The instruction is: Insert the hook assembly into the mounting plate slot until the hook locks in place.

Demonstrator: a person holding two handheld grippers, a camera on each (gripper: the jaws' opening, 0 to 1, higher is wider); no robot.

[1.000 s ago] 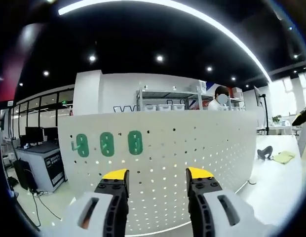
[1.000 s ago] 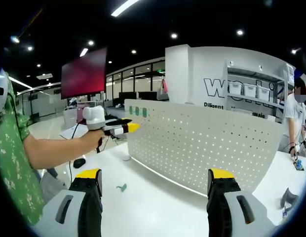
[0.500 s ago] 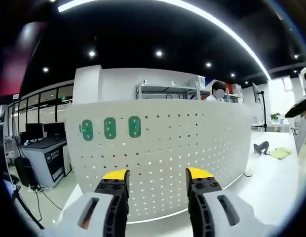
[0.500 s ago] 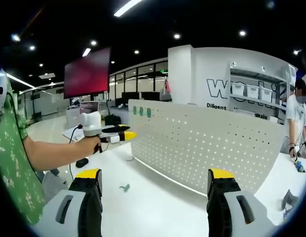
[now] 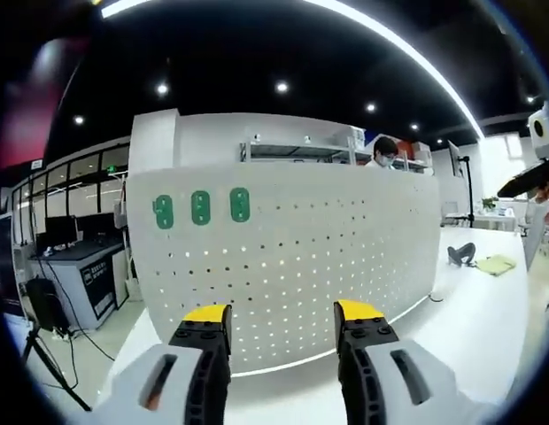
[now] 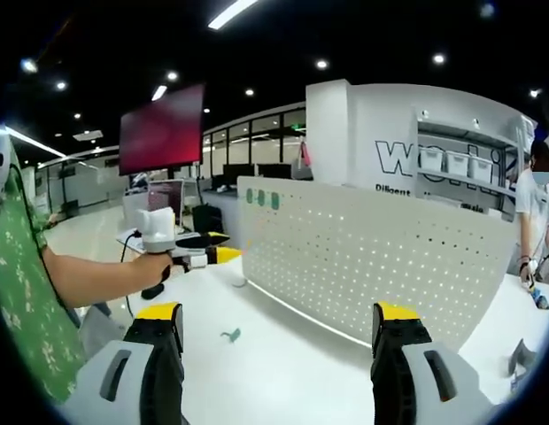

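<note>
A white perforated mounting plate [image 5: 292, 257] stands upright on the white table, with three green hook pieces [image 5: 200, 206] set near its top left corner. My left gripper [image 5: 283, 314] is open and holds nothing, a short way back from the plate. In the right gripper view the same plate [image 6: 372, 257] runs across the middle with the green pieces [image 6: 261, 198] at its left end. A small green hook [image 6: 230, 335] lies loose on the table [image 6: 283, 372]. My right gripper [image 6: 279, 312] is open and empty. A hand holds the left gripper [image 6: 220, 253] left of the plate.
A person's arm and green sleeve [image 6: 27, 292] fill the left. Another person [image 6: 533, 208] stands at the far right by shelves of bins. A dark object [image 5: 460, 255] and a yellow cloth [image 5: 496, 264] lie beyond the plate. A red screen [image 6: 164, 128] hangs behind.
The left gripper has drawn back and to the left, away from the plate's end. The right gripper has barely moved. Both stay open.
</note>
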